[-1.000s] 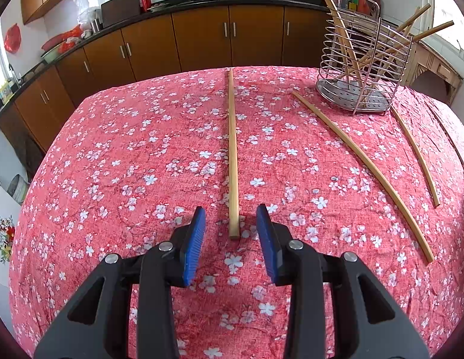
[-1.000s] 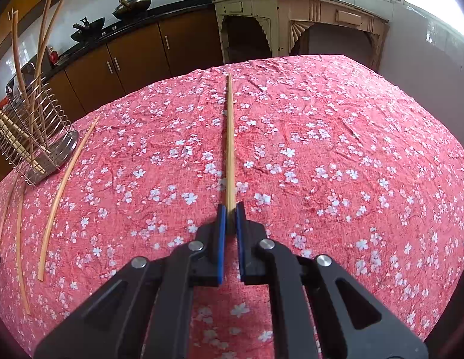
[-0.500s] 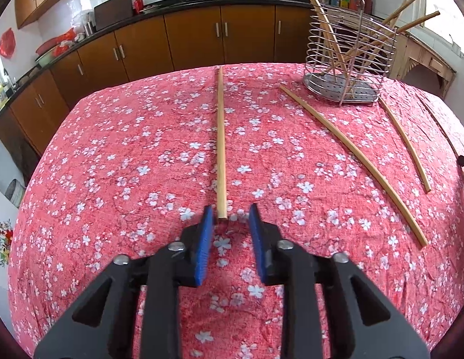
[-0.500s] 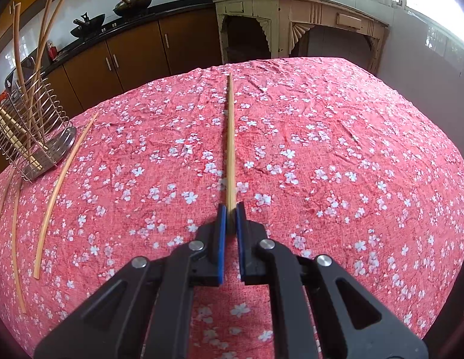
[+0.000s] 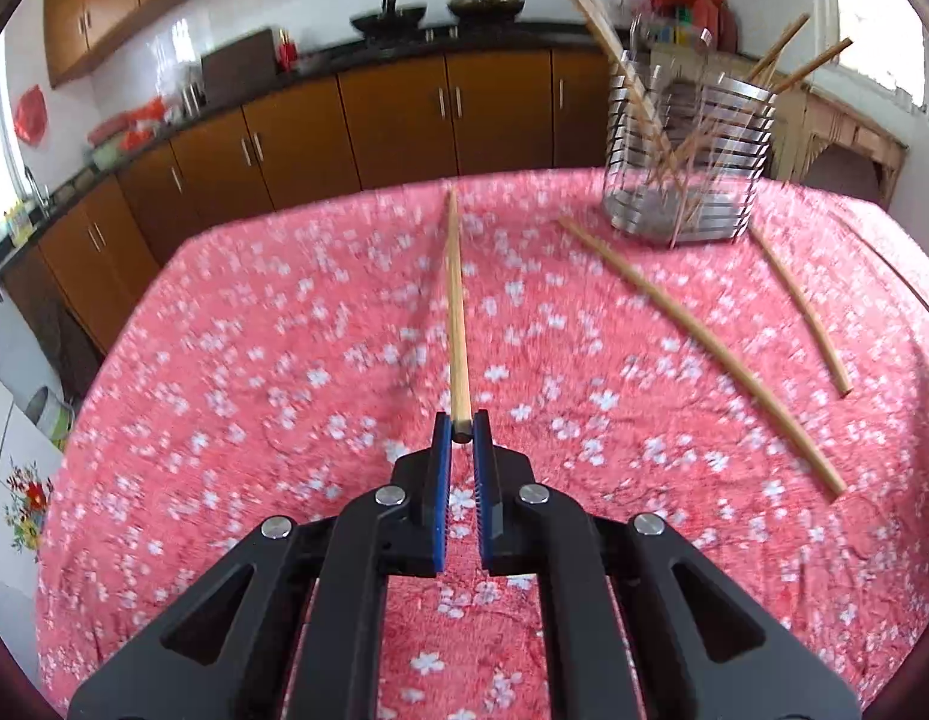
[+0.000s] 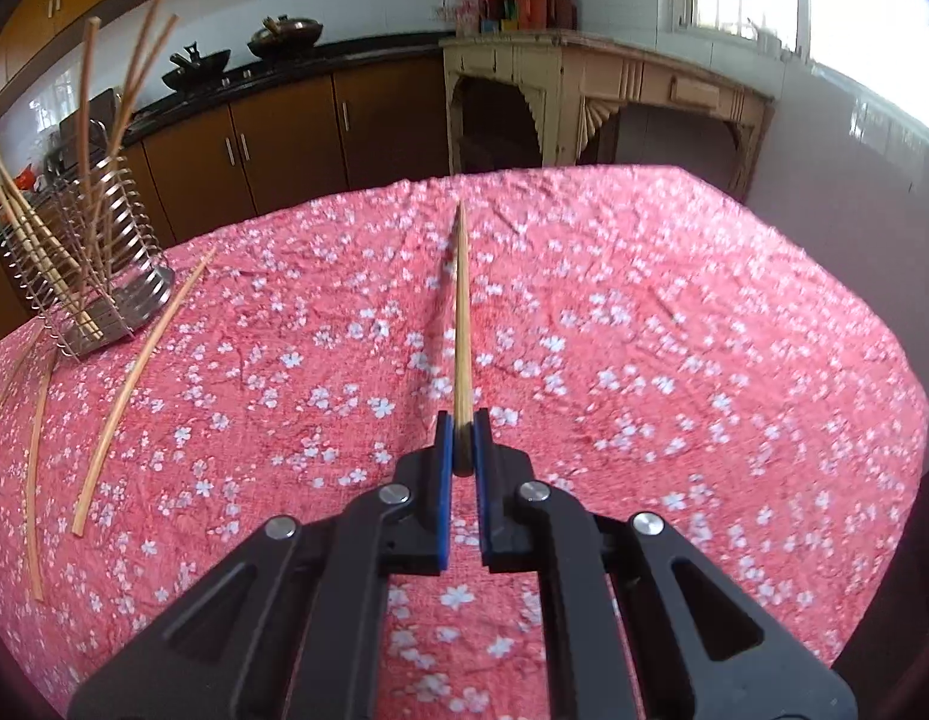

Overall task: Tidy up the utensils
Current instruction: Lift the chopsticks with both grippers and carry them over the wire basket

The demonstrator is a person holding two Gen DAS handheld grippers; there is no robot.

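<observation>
The left gripper (image 5: 462, 427) is pinched on the near end of a chopstick (image 5: 456, 312) that points toward 12 o'clock, and the right gripper (image 6: 462, 429) is likewise clamped on its own chopstick (image 6: 462, 324). Under both lies the surface (image 5: 254, 360), covered in red floral cloth. A wire holder (image 5: 686, 150) with more sticks stands at 1 o'clock in the left view, loose sticks (image 5: 698, 348) beside it, brown cabinets (image 5: 404, 114) behind.

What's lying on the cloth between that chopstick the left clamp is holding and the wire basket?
In the left wrist view, one loose chopstick lies slantwise on the tablecloth, between the held chopstick and the wire basket.
</observation>
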